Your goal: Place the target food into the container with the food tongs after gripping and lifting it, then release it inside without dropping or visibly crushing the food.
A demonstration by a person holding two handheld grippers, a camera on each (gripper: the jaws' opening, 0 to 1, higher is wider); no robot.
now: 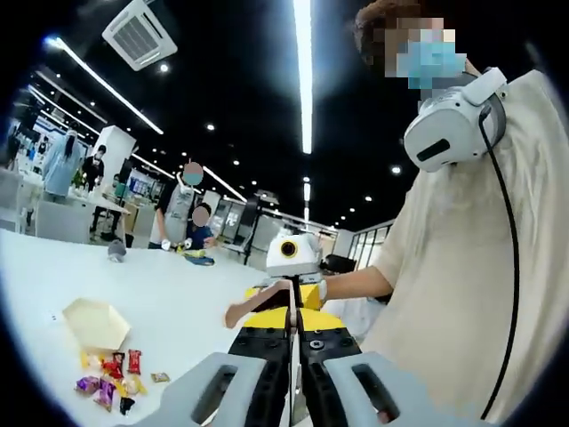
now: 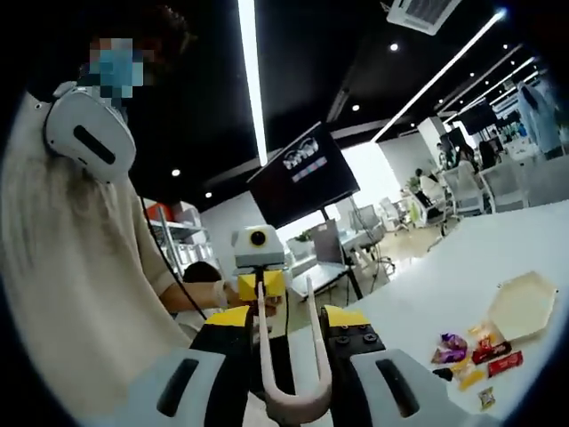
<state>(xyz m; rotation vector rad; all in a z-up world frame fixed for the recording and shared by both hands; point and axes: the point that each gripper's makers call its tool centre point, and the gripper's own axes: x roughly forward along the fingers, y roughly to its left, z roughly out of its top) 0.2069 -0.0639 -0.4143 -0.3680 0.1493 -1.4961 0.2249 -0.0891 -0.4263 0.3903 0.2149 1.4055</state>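
Jaws of left gripper (image 1: 292,334) shut together, empty; jaws of right gripper (image 2: 290,342) clamped on pale food tongs (image 2: 290,374), prongs apart. Wrapped sweets (image 1: 114,372) beside hexagonal container (image 1: 95,324) on white worktop (image 1: 169,302), untouched. Approach stage; next, lowering tongs onto one sweet.

I wear a loose cream short-sleeved top (image 1: 462,267) and a white headset (image 1: 453,124) with a black cable (image 1: 511,294) hanging down. Each tool (image 1: 292,334) I carry is grey with black and yellow blocks showing screws.
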